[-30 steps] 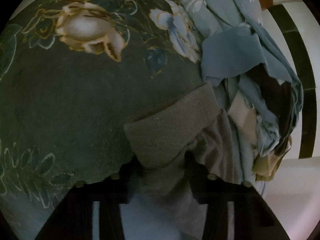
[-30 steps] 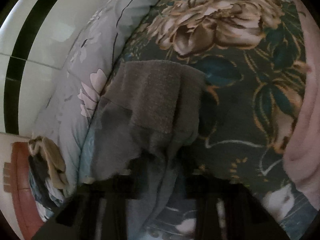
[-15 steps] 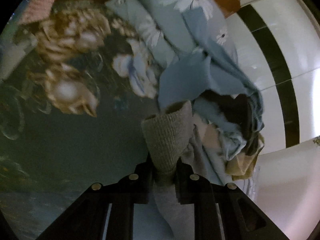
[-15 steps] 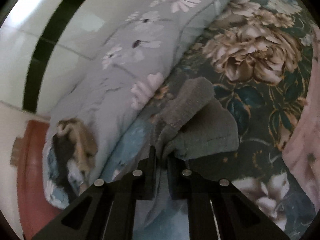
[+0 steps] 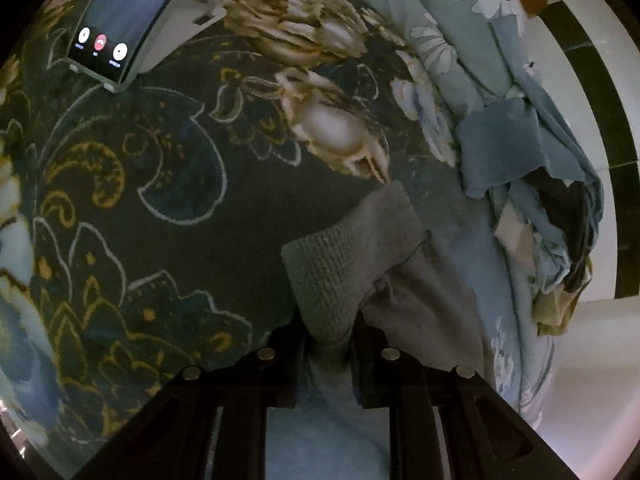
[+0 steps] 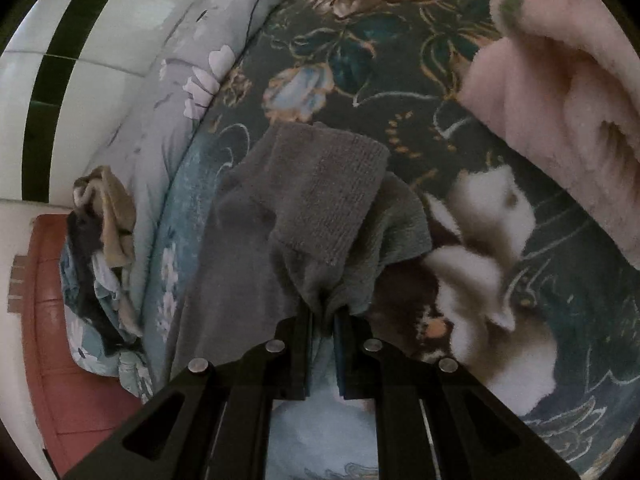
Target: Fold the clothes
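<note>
A grey knitted garment [image 5: 352, 260] with a ribbed band hangs over the dark floral bedspread [image 5: 160, 200]. My left gripper [image 5: 329, 332] is shut on one part of its ribbed edge. My right gripper [image 6: 323, 320] is shut on another bunched part of the same grey garment [image 6: 316, 200], whose body drapes to the left and right of the fingers. A pile of unfolded clothes [image 5: 552, 216] in blue, black and tan lies on the light floral quilt at the right of the left wrist view; it also shows at the left of the right wrist view [image 6: 100, 248].
A phone on a stand [image 5: 120, 28] with a lit call screen stands on the bedspread at the far left. A pink fluffy blanket [image 6: 568, 104] lies at the right. A light blue-grey floral quilt [image 6: 176, 92] runs along the white and black tiled wall [image 6: 60, 60].
Both grippers stay shut on the grey garment and have come back down nearer the bedspread. The left view has swung so the phone now shows; the garment hangs wider in the right view.
</note>
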`<state>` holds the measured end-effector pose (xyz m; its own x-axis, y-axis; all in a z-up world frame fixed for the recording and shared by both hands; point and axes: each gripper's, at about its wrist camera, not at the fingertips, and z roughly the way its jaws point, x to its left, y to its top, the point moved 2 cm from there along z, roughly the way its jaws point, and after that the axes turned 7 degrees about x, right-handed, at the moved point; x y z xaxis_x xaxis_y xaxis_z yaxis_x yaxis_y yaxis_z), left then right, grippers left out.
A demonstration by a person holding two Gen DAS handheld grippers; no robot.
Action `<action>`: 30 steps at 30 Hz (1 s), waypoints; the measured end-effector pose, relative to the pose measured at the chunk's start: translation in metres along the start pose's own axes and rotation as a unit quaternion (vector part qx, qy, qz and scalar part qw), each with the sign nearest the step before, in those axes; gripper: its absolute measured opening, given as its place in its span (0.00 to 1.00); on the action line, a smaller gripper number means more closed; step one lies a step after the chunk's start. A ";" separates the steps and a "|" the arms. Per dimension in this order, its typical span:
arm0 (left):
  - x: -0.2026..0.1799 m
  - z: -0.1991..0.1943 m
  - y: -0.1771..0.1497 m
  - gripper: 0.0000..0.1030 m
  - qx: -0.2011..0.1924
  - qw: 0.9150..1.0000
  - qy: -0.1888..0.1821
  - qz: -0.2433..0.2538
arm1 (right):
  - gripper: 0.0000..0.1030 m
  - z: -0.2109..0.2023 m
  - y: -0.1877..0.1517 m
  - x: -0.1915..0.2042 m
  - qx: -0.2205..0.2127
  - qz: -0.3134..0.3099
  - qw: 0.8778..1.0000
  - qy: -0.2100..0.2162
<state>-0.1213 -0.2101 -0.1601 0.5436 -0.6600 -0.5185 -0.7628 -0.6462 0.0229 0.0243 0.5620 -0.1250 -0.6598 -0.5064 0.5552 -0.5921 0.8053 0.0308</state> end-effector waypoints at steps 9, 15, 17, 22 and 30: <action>-0.014 -0.033 -0.001 0.32 0.027 0.993 0.061 0.097 | 0.22 0.003 -0.010 -0.007 0.022 -0.014 0.999 -0.040; -0.024 -0.046 0.023 0.46 0.007 0.990 0.079 0.114 | 0.29 -0.031 -0.015 0.011 -0.008 -0.067 0.995 -0.072; -0.034 -0.038 0.033 0.47 0.008 0.990 0.078 0.118 | 0.32 -0.031 -0.005 0.023 -0.014 -0.079 0.994 -0.076; -0.057 -0.001 0.046 0.50 0.026 0.985 0.105 0.131 | 0.39 -0.006 0.021 0.049 -0.016 -0.079 0.994 -0.072; -0.064 0.015 0.041 0.51 0.025 0.985 0.105 0.138 | 0.39 0.035 0.052 0.074 0.007 -0.101 0.990 -0.097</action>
<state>-0.1922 -0.1891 -0.1386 0.3687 -0.8760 -0.3108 -0.9055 -0.4141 0.0931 -0.0717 0.5560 -0.1120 -0.6029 -0.7080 0.3679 -0.7265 0.6777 0.1135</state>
